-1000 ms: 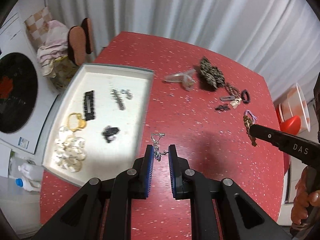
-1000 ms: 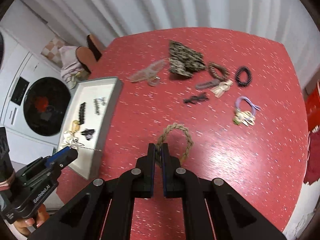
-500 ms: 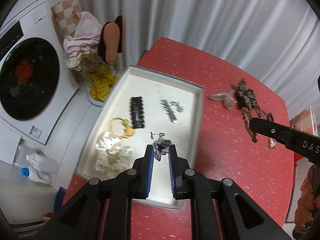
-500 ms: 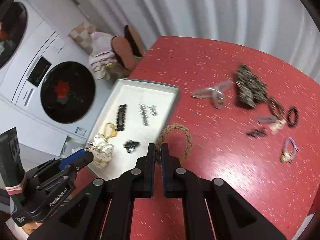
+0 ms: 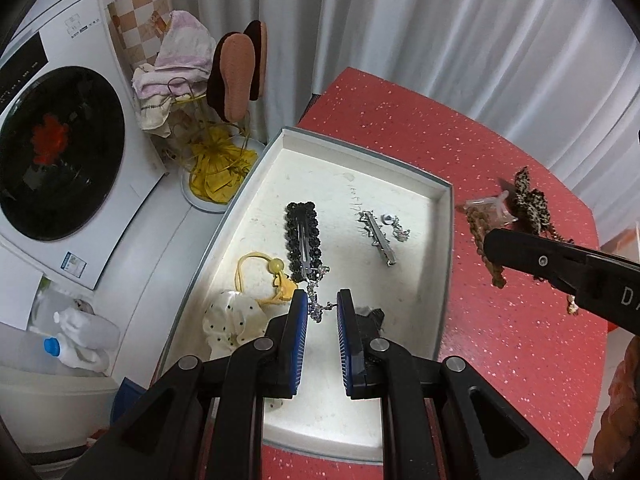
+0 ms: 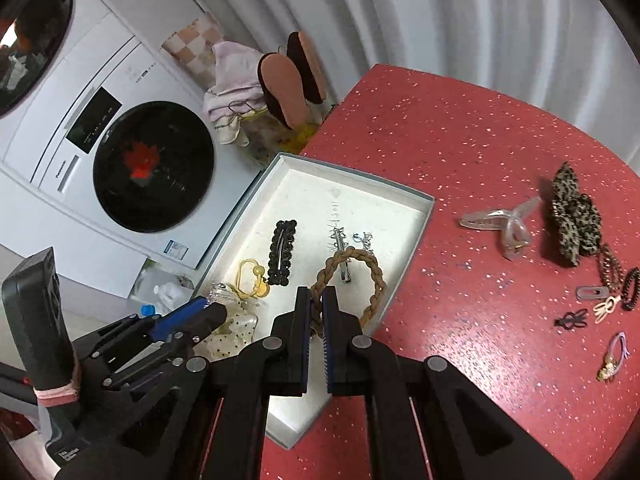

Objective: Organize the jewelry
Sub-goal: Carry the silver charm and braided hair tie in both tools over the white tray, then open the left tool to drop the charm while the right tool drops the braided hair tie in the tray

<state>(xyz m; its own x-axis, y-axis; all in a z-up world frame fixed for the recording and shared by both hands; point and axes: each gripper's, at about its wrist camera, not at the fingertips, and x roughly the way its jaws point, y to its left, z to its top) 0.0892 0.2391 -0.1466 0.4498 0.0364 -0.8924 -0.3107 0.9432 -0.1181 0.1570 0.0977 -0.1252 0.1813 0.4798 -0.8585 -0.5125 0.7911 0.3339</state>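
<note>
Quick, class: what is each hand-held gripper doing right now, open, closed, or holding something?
Left hand-held gripper: closed on a small silver chain piece.
Right hand-held gripper: closed on a braided brown bracelet.

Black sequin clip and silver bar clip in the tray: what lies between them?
Only bare white tray floor between the black sequin clip and the silver bar clip; both wrist views show it.

Even, fairly bright indoor light from above leaves a soft sheen on the red desk [image 6: 460, 208] and short, faint shadows, while both fisheye views stay sharp, bend strongly outward and darken to black corners.
</note>
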